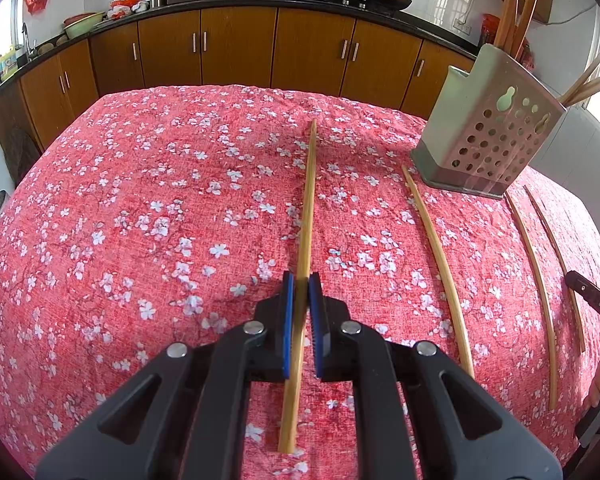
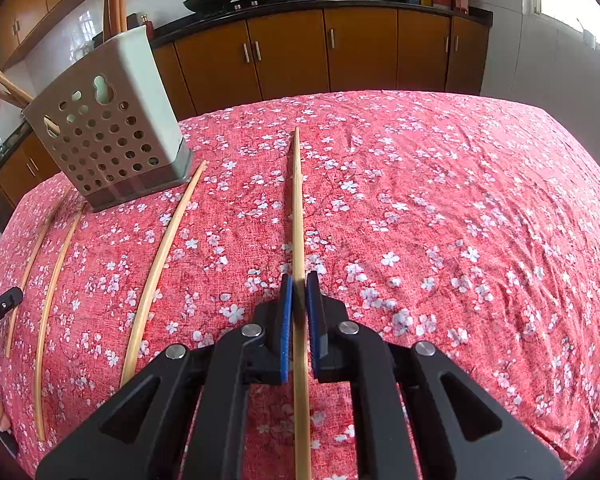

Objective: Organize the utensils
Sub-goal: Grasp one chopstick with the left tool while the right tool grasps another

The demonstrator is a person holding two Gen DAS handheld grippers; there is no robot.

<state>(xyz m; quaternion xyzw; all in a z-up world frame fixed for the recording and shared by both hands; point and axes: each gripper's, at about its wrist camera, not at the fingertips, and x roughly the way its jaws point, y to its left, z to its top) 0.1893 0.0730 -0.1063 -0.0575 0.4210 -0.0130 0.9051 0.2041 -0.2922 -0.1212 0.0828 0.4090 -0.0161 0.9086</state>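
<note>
Bare red floral tablecloth (image 2: 440, 208) lay between your chopstick and its far edge. Your left gripper (image 1: 301, 280) clamped one thin bamboo chopstick (image 1: 306, 216); your right gripper (image 2: 299, 278) clamped another bamboo chopstick (image 2: 297, 208), near the perforated beige holder (image 2: 108, 128).

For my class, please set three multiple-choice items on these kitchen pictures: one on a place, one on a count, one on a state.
1. In the left wrist view, where does the perforated holder stand relative to the left gripper?
A) ahead, to the right
B) ahead, to the left
C) directly beneath it

2. In the right wrist view, how many other chopsticks show to the left of the right gripper?
A) one
B) three
C) six

3. How do the right gripper's jaws stand?
A) wide open, empty
B) shut on a chopstick
C) shut on a spoon

Key:
1 A, the holder stands near the right side of the floral cloth.
2 B, three sticks show on that side.
3 B, the blue pads pinch the stick.
</note>
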